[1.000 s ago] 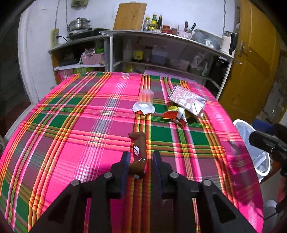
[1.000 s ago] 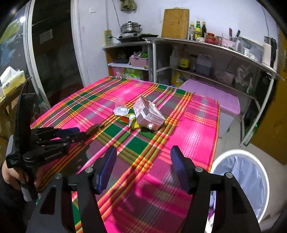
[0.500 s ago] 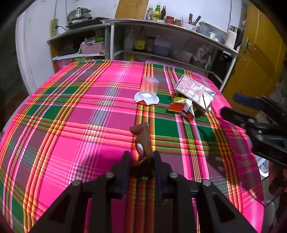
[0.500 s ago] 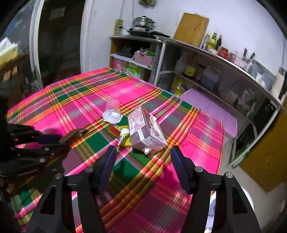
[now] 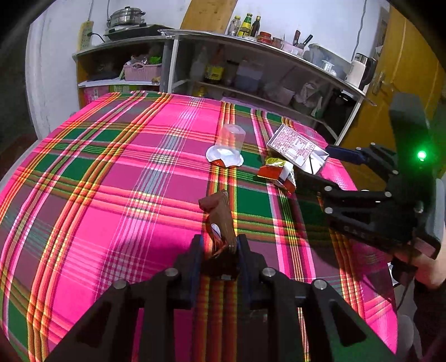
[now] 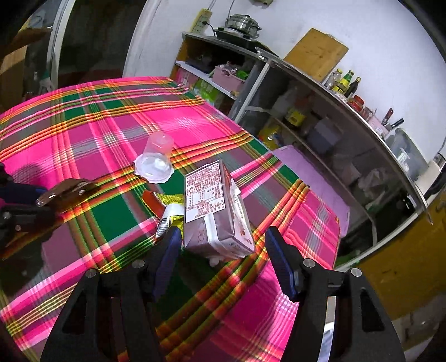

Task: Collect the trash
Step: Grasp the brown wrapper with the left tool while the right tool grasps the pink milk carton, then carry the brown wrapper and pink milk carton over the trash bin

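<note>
My left gripper (image 5: 218, 245) is shut on a brown wrapper (image 5: 220, 215) and holds it above the plaid tablecloth (image 5: 111, 195); the wrapper also shows in the right wrist view (image 6: 65, 192). My right gripper (image 6: 220, 247) is open, its fingers either side of the near end of a pink-and-white carton (image 6: 217, 214) that lies on the table. The carton shows in the left wrist view (image 5: 297, 146) with the right gripper (image 5: 320, 167) at it. A red-and-yellow wrapper (image 6: 164, 204) lies left of the carton. A clear plastic cup (image 6: 154, 160) lies on its side beyond it.
Metal shelves (image 6: 320, 125) with bottles, boxes and a cooking pot (image 6: 242, 23) stand behind the table. A yellow door (image 5: 404, 69) is at the right. The table's right edge (image 6: 337, 222) drops off just past the carton.
My right gripper has moved forward and down over the table until its open fingers flank the carton. My left gripper still holds the brown wrapper, shifted slightly forward.
</note>
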`<state>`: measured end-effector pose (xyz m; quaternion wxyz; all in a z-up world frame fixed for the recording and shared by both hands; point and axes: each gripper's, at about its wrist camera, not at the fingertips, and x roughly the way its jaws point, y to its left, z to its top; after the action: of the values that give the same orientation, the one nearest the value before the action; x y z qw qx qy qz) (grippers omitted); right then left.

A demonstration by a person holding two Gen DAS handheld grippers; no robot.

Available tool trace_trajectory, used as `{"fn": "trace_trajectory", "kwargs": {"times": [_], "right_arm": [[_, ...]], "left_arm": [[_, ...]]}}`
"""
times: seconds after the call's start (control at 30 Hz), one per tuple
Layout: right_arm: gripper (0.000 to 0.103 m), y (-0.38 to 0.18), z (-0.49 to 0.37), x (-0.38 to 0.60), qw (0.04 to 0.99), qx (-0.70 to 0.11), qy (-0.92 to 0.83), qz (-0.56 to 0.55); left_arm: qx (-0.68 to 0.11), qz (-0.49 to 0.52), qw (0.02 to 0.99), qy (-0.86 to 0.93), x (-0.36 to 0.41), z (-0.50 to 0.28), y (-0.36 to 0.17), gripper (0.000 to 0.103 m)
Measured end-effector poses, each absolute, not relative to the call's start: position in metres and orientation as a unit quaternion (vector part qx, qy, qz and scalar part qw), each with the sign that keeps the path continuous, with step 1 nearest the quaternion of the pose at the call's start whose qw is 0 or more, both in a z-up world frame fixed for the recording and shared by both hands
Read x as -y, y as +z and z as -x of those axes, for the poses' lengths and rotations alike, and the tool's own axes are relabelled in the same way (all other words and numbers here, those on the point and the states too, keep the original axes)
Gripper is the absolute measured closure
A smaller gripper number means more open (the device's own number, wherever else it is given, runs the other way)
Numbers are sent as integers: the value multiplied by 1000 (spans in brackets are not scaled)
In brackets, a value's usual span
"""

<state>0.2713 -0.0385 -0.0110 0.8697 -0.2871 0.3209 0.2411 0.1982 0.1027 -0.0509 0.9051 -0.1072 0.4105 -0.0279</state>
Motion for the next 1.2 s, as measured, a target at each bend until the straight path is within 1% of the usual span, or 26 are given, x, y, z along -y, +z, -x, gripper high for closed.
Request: {"fn": "trace_trajectory", "kwargs": {"times": [0.03, 0.1, 0.23, 0.37, 0.53, 0.87, 1.2], "right_arm": [[54, -10, -273, 40, 869, -327, 245, 278], [58, -8, -274, 42, 872, -331, 243, 265], [61, 0, -275, 53, 878, -343, 250, 220], [64, 14, -270, 72, 886, -354, 260, 150], [64, 23, -251, 93, 886, -366, 268, 97], [64, 49, -193, 144, 897, -351, 267, 19], [64, 60, -137, 190, 908, -340, 246, -14]], "left_arm": [[-410, 108, 905, -29, -103, -198, -51, 79], [-408, 110, 906, -30, -102, -197, -50, 79], [-401, 106, 909, -28, -101, -195, -47, 79], [-391, 102, 914, -29, -98, -188, -43, 79], [-386, 99, 916, -35, -88, -178, -39, 79], [-363, 88, 926, -52, -63, -148, -17, 79], [-340, 80, 933, -88, -25, -116, 6, 79]]}}
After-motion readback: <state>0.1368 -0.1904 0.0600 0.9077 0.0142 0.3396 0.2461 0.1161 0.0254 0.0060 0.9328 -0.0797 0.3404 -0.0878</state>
